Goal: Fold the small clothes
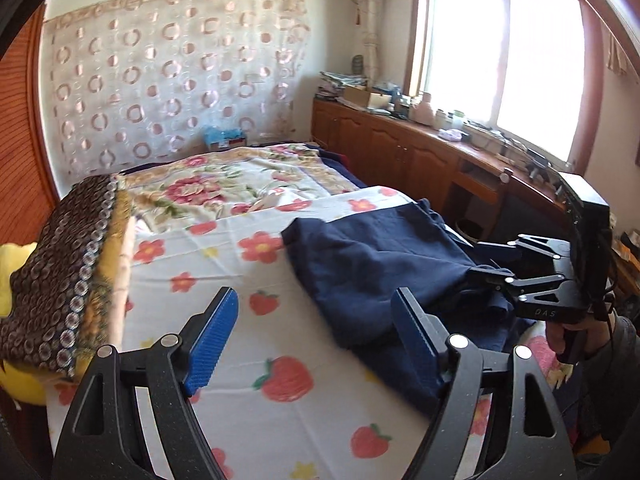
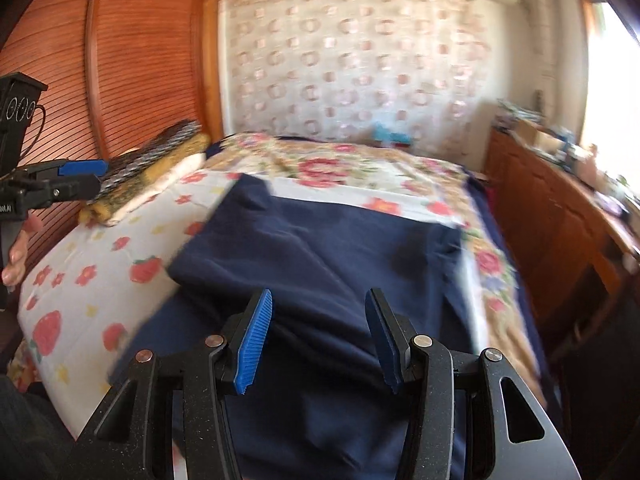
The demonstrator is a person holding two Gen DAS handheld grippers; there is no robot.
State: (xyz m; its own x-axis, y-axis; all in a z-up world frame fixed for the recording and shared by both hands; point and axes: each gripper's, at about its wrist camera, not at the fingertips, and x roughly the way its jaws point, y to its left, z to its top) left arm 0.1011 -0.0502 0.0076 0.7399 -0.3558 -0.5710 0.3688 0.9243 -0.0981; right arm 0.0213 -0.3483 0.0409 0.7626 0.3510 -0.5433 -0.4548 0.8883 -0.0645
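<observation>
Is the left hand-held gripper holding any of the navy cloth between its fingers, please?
No, the left hand-held gripper stands open over the strawberry sheet, with the navy cloth beside it.

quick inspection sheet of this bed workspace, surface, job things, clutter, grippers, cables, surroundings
surface: bed sheet printed with strawberries and flowers, floral blanket further back
job's things: navy garment lying rumpled on the sheet, partly folded
clutter: folded patterned textiles stacked at the bed's left edge
grippers: left gripper open over bare sheet, garment edge by one finger; right gripper partly open with navy cloth between the jaws; whether it pinches is unclear
cables: black cable hanging by the right gripper's body
surroundings: wooden cabinet with a crowded top under a bright window, circle-patterned curtain behind the bed
</observation>
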